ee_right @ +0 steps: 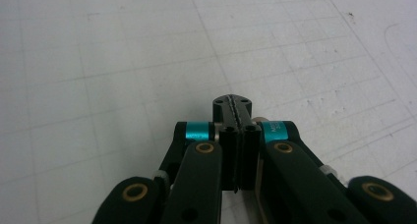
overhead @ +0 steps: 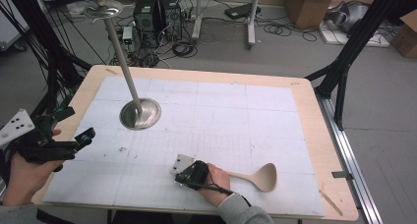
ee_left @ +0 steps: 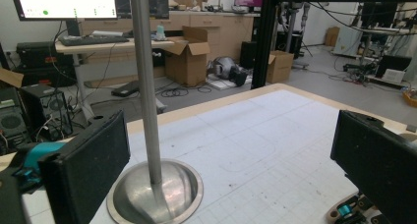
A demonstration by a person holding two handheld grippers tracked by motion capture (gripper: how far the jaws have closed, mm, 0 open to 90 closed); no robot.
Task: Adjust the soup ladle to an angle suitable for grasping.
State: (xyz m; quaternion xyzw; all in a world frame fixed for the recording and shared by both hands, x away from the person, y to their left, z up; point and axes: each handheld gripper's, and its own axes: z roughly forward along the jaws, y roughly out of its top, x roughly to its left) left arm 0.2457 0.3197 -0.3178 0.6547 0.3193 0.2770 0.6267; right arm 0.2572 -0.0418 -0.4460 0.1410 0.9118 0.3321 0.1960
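Note:
A wooden spoon (overhead: 261,177) lies on the white mat (overhead: 221,121) near the front right, its bowl to the right and its handle running in under my right hand. My right gripper (overhead: 189,175) rests low over the mat just left of that hand. In the right gripper view its jaws (ee_right: 232,104) are pressed together with nothing between them, above bare mat. My left gripper (overhead: 77,124) hovers at the table's left edge. Its black pads (ee_left: 88,170) stand wide apart with nothing between them, facing the metal stand (ee_left: 156,189).
The metal stand has a round dished base (overhead: 141,114) at the mat's left middle and a tall thin pole (overhead: 120,57) topped by a small dish. Black frame legs (overhead: 344,71) stand off the right rear corner. Boxes, computers and cables lie on the floor behind.

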